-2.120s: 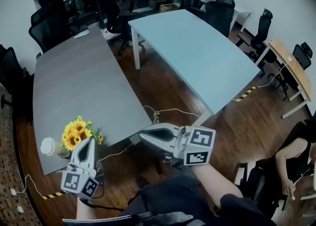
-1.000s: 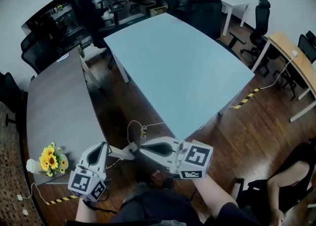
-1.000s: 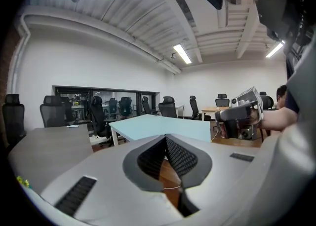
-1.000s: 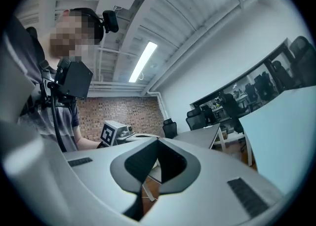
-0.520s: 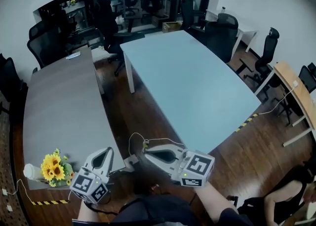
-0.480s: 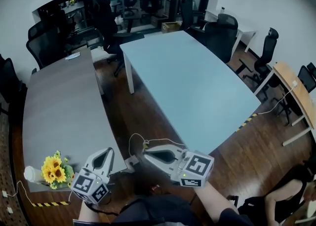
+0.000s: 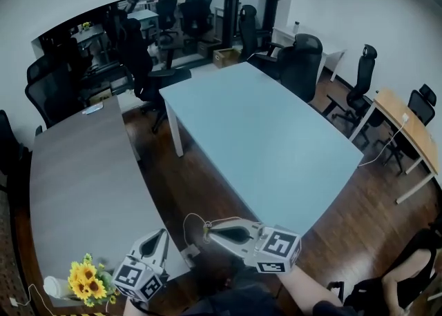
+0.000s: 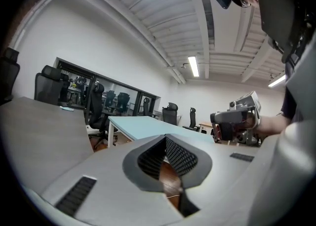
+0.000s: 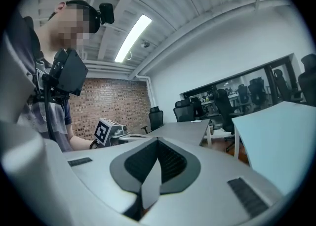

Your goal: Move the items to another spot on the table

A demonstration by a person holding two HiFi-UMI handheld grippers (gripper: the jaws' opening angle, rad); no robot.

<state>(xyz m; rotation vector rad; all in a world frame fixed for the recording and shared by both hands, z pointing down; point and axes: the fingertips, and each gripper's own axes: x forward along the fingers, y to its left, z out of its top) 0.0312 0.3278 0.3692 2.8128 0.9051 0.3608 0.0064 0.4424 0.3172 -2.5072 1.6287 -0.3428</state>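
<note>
A bunch of yellow sunflowers (image 7: 88,280) and a pale paper cup (image 7: 54,287) stand on the near end of the grey table (image 7: 76,183), at the bottom left of the head view. My left gripper (image 7: 164,234) hangs by that table's near right corner, to the right of the flowers and apart from them, shut and empty. Over the dark wood floor between the tables, my right gripper (image 7: 206,228) is also shut with nothing in it. In the left gripper view the left gripper (image 8: 165,138) has its pads together. The right gripper (image 9: 157,141) looks the same in its own view.
A light blue table (image 7: 262,128) fills the middle of the head view. Black office chairs (image 7: 304,59) stand round both tables. A white cable (image 7: 188,228) lies on the floor by the grippers. A wooden desk (image 7: 407,128) is at the right edge.
The flowers, the cup and both grippers now sit lower in the head view as the view has lifted toward the far wall. Both grippers have shifted sideways and stayed shut and empty.
</note>
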